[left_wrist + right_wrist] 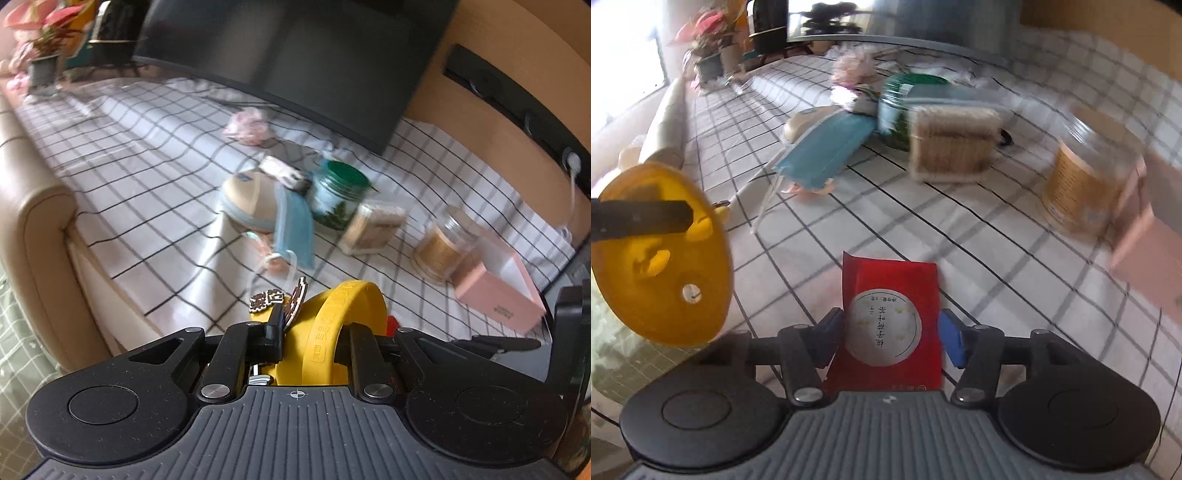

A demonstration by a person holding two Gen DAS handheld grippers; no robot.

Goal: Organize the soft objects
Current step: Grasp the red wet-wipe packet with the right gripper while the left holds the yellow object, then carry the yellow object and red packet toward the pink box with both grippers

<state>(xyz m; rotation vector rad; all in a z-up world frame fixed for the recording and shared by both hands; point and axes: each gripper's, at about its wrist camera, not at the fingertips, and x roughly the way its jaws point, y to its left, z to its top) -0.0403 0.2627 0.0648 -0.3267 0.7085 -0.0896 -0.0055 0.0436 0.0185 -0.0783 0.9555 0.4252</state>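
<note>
My left gripper [310, 332] is shut on a yellow rubbery object [332, 325] with a small patterned charm [284, 299] and holds it above the checked cloth. The same yellow object [661, 254] shows at the left of the right wrist view, pinched by a black finger [639, 218]. My right gripper [892, 336] is shut on a red packet with a white round label [886, 328]. On the cloth ahead lie a blue face mask [293, 229] [823, 147], a beige pouch [247, 199] and a pink scrunchie [247, 125].
A green-lidded jar [338, 192], a clear box of swabs [373, 229] [951, 144], a gold-labelled jar [443, 247] [1086, 188] and an open pink box [498, 291] stand on the cloth. A dark monitor [295, 48] and potted plants [40, 44] stand behind. Sofa arm [40, 229] at left.
</note>
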